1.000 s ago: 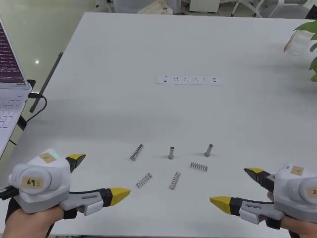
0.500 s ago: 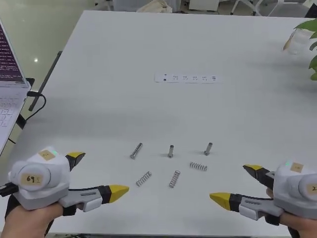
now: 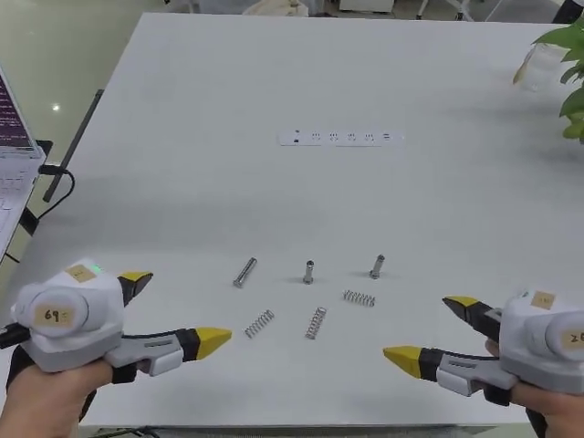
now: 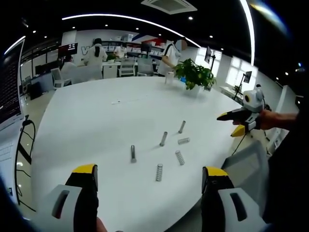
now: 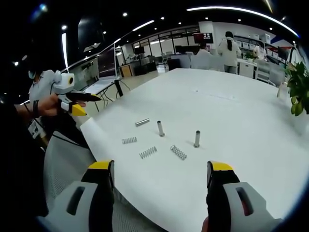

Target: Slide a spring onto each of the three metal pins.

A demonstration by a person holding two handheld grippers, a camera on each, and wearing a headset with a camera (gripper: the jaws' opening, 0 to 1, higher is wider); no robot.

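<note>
The left gripper (image 3: 175, 308) and right gripper (image 3: 431, 329) are held spread wide at the lower corners — the springs (image 3: 316, 322) and pins (image 3: 308, 272) are seen between them, untouched.

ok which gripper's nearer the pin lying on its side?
Left. The left gripper sits just left of the lying pin; the right gripper is far off to its right.

Bright, even overhead light — soft shadows, sharp focus, fisheye-bent edges.
</note>
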